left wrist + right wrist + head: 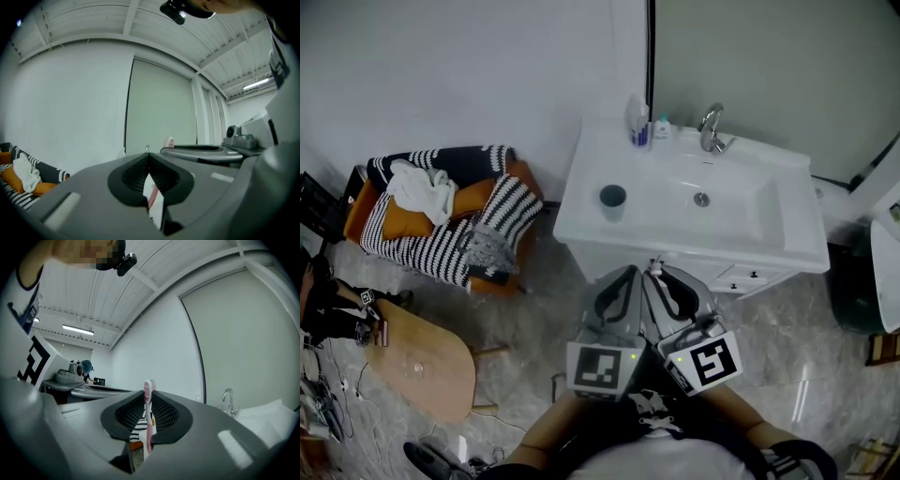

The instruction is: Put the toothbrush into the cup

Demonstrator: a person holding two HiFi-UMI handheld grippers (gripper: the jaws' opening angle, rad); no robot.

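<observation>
- Cup (612, 198): upright on the tabletop (581, 220), left of the sink (741, 202) bowl.
- Left gripper (623, 281): in front of the sink, fingers together, empty as far as I can read it.
- Right gripper (670, 281): also in front of the sink, fingers clamped on the toothbrush (149, 416), bristles up.
- Handling: I'd carry the toothbrush left of the sink bowl, centre it over the cup mouth, and lower it before opening.
</observation>
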